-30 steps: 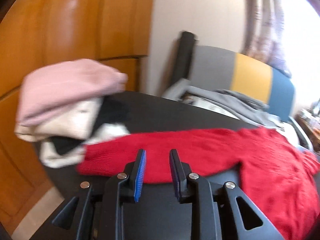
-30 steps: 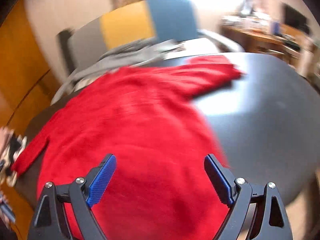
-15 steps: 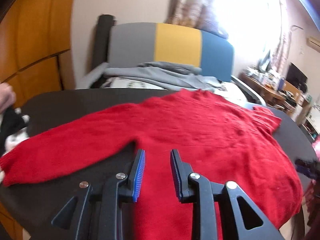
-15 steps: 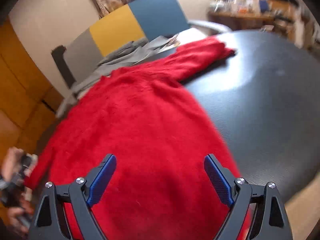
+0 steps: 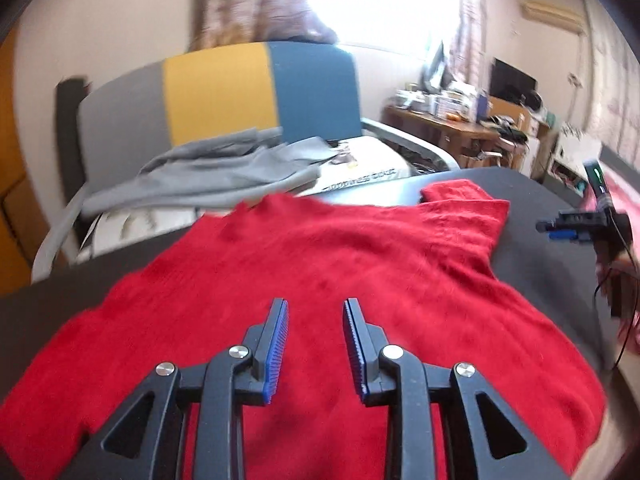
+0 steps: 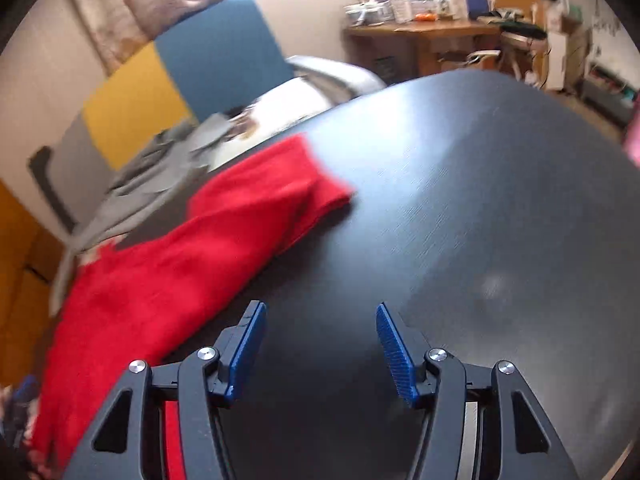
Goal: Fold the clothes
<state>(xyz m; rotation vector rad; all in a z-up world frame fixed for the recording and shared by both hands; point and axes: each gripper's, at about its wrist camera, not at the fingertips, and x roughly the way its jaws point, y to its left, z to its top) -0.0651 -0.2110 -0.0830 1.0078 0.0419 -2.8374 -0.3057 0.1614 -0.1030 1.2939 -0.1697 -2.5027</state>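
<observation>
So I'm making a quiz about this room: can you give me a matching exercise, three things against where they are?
Things:
1. red sweater
2. grey garment
3. right gripper

Places:
A. draped on the chair
B. spread on the dark table
C. above bare tabletop, nothing between its closing jaws

Pairs: 1-B, 2-A, 3-C

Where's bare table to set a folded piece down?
Free: dark table right of the red sweater, out to its far and right edges, beyond the sleeve. Crowded: the sweater covers the left part; grey clothes fill the chair behind.
</observation>
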